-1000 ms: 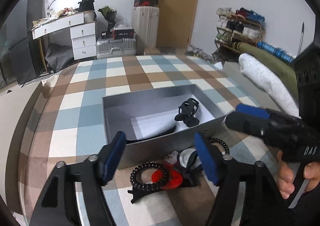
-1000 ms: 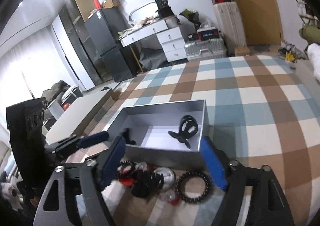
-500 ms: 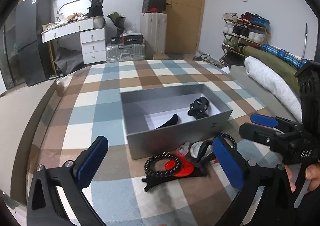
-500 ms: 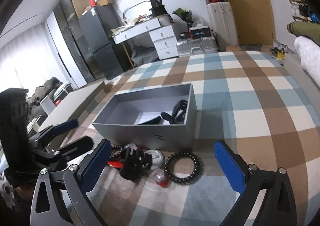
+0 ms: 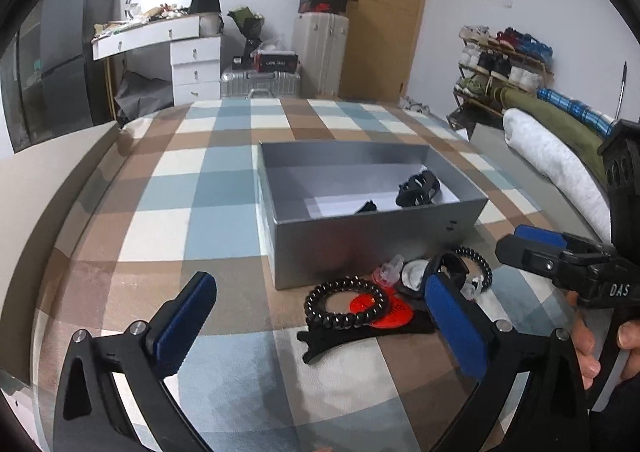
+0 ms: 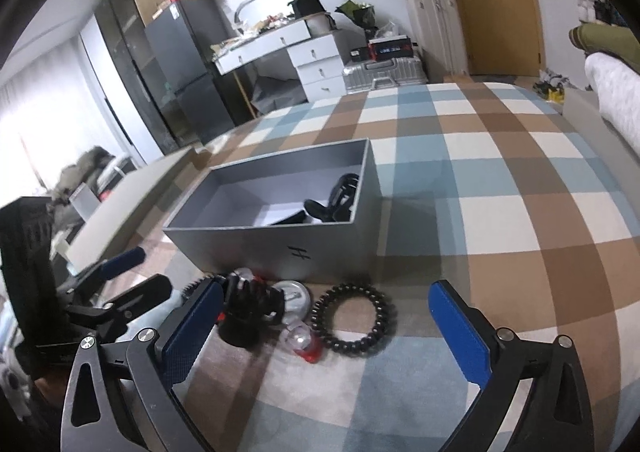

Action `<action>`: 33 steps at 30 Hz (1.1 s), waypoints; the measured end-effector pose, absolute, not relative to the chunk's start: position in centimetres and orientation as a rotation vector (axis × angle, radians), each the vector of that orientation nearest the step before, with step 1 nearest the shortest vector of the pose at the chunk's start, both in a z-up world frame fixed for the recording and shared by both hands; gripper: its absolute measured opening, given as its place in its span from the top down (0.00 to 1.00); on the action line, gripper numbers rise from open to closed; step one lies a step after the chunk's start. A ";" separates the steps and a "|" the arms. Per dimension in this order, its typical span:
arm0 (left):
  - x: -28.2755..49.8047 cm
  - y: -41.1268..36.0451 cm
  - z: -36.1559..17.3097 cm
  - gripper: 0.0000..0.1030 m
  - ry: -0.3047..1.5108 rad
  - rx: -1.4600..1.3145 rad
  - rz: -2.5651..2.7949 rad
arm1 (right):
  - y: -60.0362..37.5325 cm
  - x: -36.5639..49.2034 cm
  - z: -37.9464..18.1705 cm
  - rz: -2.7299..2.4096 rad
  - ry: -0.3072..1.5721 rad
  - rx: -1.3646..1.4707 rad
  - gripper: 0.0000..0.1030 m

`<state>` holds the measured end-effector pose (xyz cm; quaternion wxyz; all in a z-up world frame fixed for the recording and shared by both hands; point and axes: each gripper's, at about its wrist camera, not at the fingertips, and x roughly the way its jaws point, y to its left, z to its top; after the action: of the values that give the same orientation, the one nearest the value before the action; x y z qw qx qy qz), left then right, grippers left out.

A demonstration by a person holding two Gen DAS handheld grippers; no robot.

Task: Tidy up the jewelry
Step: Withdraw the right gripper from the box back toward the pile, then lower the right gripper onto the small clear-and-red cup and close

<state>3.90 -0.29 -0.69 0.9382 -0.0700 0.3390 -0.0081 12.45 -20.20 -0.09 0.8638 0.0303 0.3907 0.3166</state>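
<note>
A grey open box (image 5: pixel 372 240) (image 6: pixel 240 240) stands on the checked cloth with a black hair claw (image 5: pixel 418 187) (image 6: pixel 340 197) inside. In front of it lies a pile of jewelry: a black spiral bracelet (image 5: pixel 346 302), a second spiral bracelet (image 6: pixel 354 316), a red disc (image 5: pixel 384 310), a black clip (image 6: pixel 250 310), a small round silver case (image 6: pixel 294 296). My left gripper (image 5: pixel 320 316) is open and empty just before the pile. My right gripper (image 6: pixel 324 316) is open and empty over the pile, and shows in the left wrist view (image 5: pixel 532 244).
The checked cloth (image 5: pixel 208 187) covers a table whose rounded edge runs along the left. A rolled white blanket (image 5: pixel 560 167) lies at the right. A desk, suitcases and a door stand far behind.
Both grippers opened wide and pulled back from the box, so the box and pile now sit farther ahead. The jewelry has not moved.
</note>
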 end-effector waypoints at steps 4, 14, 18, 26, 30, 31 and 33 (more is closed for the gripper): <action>3.7 -0.3 -0.6 0.01 0.686 -0.144 -0.028 | -20.4 12.9 -0.6 0.624 0.846 0.065 0.00; 3.9 0.2 -0.9 0.01 0.705 -0.172 -0.032 | -21.1 13.6 -1.5 0.568 0.895 0.062 0.00; 3.7 -0.1 -0.8 0.01 0.700 -0.161 -0.033 | -20.5 13.0 -1.3 0.596 0.900 0.028 0.01; 3.7 0.0 -0.8 0.01 0.691 -0.164 -0.040 | -18.8 10.8 -1.4 0.676 0.894 -0.060 0.14; 3.8 0.1 -0.9 0.01 0.707 -0.177 -0.047 | -18.2 10.2 -1.8 0.706 0.905 -0.098 0.28; 3.7 0.1 -0.9 0.01 0.705 -0.178 -0.048 | -18.0 10.0 -1.9 0.715 0.909 -0.104 0.34; 3.7 0.1 -0.8 0.01 0.703 -0.177 -0.052 | -17.7 9.8 -1.9 0.737 0.916 -0.116 0.40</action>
<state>3.72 0.11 -0.85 0.9347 -0.0866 0.3437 -0.0252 9.82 -17.70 -1.94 0.8306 -0.0547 0.4318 0.3474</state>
